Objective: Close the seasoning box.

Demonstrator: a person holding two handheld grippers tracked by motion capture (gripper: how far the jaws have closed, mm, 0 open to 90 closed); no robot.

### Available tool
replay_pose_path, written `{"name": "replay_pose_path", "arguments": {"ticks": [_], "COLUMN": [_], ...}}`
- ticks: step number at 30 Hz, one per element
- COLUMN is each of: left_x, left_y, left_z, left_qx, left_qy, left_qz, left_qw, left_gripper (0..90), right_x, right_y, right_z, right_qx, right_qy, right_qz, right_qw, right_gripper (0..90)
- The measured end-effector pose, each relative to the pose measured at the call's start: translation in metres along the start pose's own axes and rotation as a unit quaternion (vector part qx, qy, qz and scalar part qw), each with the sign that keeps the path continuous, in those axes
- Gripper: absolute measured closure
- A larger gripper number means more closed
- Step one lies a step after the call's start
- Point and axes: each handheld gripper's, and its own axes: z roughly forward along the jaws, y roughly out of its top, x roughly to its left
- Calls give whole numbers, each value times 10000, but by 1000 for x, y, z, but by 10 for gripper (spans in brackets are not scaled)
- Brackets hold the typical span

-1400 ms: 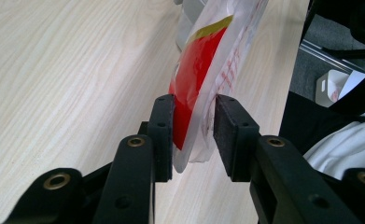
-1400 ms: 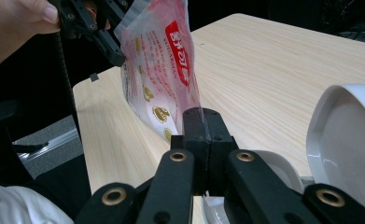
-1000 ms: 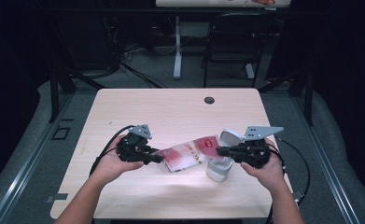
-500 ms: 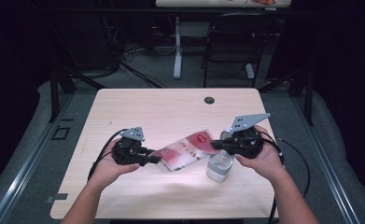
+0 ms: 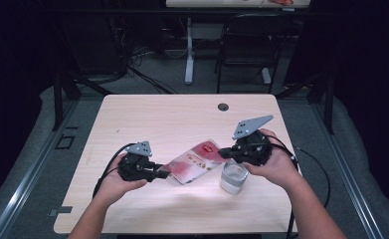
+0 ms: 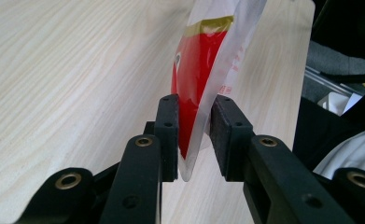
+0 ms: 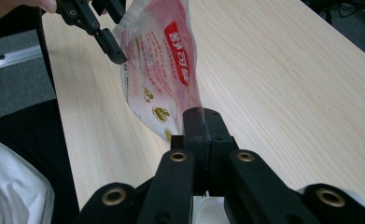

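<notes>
Here, nearest the person's edge of the pale wooden table (image 5: 147,114), the left gripper (image 5: 158,173) sits in the left hand (image 5: 113,185), its jaws pointing toward the flat red-and-clear plastic pouch with printed lettering (image 5: 194,162). In the left gripper view, the lower edge of the pouch (image 6: 203,70) hangs between the two black pads (image 6: 167,130). One pad lies against the red face. The other stands just off the clear film, so the jaws are narrow around the pouch's corner, and whether they truly pinch it cannot be told.

Just right of the pouch stands a short clear glass cup (image 5: 233,178), upright on the table, directly under the right hand (image 5: 276,167). The right gripper (image 5: 224,152) is above the cup, and its grey three-cornered plate (image 5: 250,126) tilts up behind it. Its jaws are pressed together on the pouch's opposite corner. The right gripper view shows that corner of the pouch (image 7: 164,70) clamped between the closed black pads (image 7: 202,122), with the film stretching away from them to the left gripper (image 7: 106,37) at the far end.

The pouch thus spans between the two grippers, lifted off the table, with its right end higher than its left.

Beyond the pouch, near the far edge of the table, lies a small dark round grommet (image 5: 223,107). Past the table stands a black chair (image 5: 246,47) on the grey floor.
</notes>
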Motion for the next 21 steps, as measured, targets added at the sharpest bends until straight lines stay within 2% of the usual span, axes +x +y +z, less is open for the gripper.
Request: {"name": "replay_pose_path", "arguments": {"ticks": [5, 14, 21], "left_x": [3, 4, 8], "left_y": [-8, -14, -21], "left_z": [1, -3, 7], "left_qx": [17, 39, 63], "left_qy": [-75, 50, -82], "left_qz": [-60, -100, -226], "left_qw": [10000, 9999, 9997], "left_gripper": [747, 754, 756], "right_x": [7, 9, 15], "right_y": [11, 27, 39], "right_z": [4, 12, 18], "right_qx": [182, 377, 645], "right_qy": [-43, -27, -125], "right_qz": [-186, -309, -593], "right_qw": [9997, 9988, 9961], "right_gripper": [900, 900, 900]}}
